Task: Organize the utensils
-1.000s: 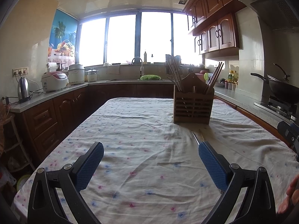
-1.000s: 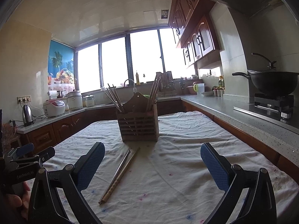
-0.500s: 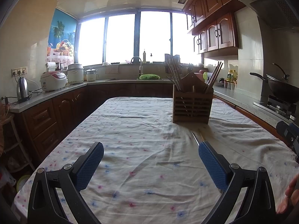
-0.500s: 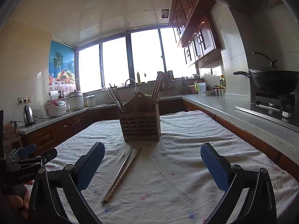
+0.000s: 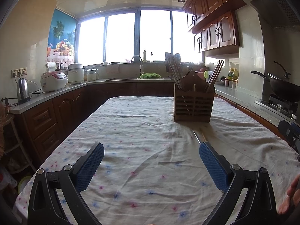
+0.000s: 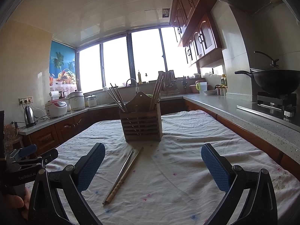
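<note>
Your right hand-held gripper (image 6: 152,166) hovers wide open and empty, like the left hand-held gripper (image 5: 151,164). Two loose chopsticks (image 6: 122,174) lie on the worktop (image 6: 187,150) just before the wooden holder (image 6: 141,126). You're at the reach step: lower and pinch them next.

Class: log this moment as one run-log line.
left gripper open | right gripper open | chopsticks loose on tablecloth | holder upright

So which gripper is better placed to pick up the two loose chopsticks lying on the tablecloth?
Right. The metal and bamboo chopsticks lie between the open right gripper fingers; in the left gripper view its right finger mostly hides them.
</note>
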Action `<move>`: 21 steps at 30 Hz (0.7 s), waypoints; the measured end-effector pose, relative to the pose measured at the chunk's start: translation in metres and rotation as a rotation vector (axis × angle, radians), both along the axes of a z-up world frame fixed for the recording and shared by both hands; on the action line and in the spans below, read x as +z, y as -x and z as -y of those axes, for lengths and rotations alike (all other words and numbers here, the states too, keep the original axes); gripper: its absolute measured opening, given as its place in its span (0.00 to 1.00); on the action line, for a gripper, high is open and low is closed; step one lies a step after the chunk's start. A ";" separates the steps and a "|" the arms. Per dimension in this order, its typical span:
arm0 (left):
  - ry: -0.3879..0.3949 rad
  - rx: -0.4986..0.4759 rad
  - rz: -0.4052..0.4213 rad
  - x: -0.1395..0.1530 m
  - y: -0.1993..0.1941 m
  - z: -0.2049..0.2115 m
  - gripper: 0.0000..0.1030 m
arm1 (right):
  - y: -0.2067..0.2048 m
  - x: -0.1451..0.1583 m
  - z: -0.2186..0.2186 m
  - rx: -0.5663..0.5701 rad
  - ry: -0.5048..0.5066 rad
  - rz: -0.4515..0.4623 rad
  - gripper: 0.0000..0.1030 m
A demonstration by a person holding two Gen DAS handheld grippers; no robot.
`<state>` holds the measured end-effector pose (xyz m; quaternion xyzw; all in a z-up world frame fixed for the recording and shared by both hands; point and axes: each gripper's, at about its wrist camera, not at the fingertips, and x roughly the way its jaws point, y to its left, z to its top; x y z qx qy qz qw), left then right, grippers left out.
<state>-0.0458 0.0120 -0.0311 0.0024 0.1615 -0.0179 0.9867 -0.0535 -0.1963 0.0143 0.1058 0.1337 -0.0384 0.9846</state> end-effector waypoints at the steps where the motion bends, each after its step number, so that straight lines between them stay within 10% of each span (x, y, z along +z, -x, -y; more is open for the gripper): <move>1: 0.000 0.001 0.000 0.000 0.000 0.000 0.99 | 0.000 0.000 0.000 0.000 -0.002 0.000 1.00; 21: -0.009 -0.002 0.003 0.001 0.003 0.004 0.99 | 0.000 0.001 -0.002 -0.002 -0.007 0.001 1.00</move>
